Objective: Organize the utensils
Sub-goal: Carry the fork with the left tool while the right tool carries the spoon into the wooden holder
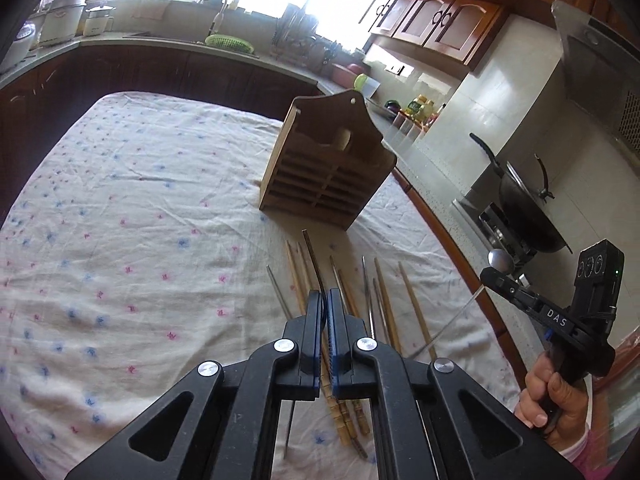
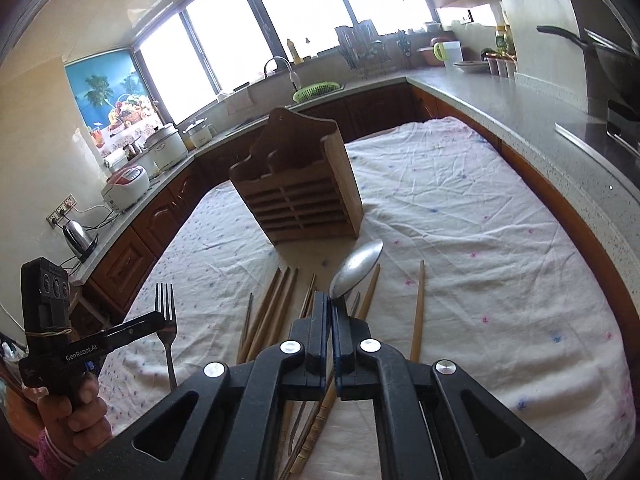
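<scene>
A slatted wooden utensil holder (image 1: 328, 172) (image 2: 296, 196) stands upright on the flowered tablecloth (image 1: 120, 200) (image 2: 460, 220). Several wooden and metal chopsticks (image 1: 384, 300) (image 2: 276, 312) lie loose on the cloth in front of it. My left gripper (image 1: 325, 300) (image 2: 160, 318) is shut on a metal fork (image 1: 312, 256) (image 2: 166, 308), held above the cloth with its tines up. My right gripper (image 2: 331, 304) (image 1: 486, 274) is shut on the handle of a metal spoon (image 2: 360, 264) (image 1: 500, 260), whose bowl points toward the holder. Both grippers hover over the chopsticks.
A grey counter (image 2: 500, 100) wraps around the table, close to its right edge. On it are a wok on the stove (image 1: 524, 208), a green basket by the sink (image 2: 316, 90), rice cookers (image 2: 126, 184) and a kettle (image 2: 78, 238). A person's hand (image 1: 556, 400) grips each handle.
</scene>
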Available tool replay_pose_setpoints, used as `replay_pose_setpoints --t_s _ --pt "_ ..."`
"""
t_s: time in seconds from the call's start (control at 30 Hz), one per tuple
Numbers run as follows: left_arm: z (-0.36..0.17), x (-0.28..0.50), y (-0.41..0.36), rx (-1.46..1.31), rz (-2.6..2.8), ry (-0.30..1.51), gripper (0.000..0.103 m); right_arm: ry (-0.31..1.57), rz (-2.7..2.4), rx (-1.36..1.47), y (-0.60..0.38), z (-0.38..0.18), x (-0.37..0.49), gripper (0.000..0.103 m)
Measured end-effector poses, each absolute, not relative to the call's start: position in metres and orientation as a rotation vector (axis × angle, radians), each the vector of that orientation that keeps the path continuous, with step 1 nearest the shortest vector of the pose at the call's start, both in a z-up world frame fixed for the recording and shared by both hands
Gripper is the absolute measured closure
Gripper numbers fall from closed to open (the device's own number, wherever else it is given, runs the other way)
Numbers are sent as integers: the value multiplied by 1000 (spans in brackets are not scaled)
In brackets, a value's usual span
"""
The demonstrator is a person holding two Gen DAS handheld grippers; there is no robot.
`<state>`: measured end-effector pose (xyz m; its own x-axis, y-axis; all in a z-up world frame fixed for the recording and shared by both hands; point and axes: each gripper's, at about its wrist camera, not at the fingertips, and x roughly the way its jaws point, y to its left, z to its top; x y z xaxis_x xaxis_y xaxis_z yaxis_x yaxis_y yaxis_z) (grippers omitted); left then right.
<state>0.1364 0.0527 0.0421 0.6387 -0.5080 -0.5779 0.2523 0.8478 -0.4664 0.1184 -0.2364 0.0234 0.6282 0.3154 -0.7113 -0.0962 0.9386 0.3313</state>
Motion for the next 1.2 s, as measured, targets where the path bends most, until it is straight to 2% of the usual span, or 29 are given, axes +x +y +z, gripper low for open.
replay_pose_setpoints --t_s 0.43,0.83,1.03,1.2 --pt "78 160 60 -339 -449 661 102 746 243 216 -226 61 155 101" --pt "125 274 39 -353 -499 521 102 622 228 161 -222 104 247 101" --pt "97 340 39 -430 -470 497 102 607 205 114 -218 103 296 101" --pt "53 376 38 -489 -421 504 102 663 200 93 -210 67 322 101"
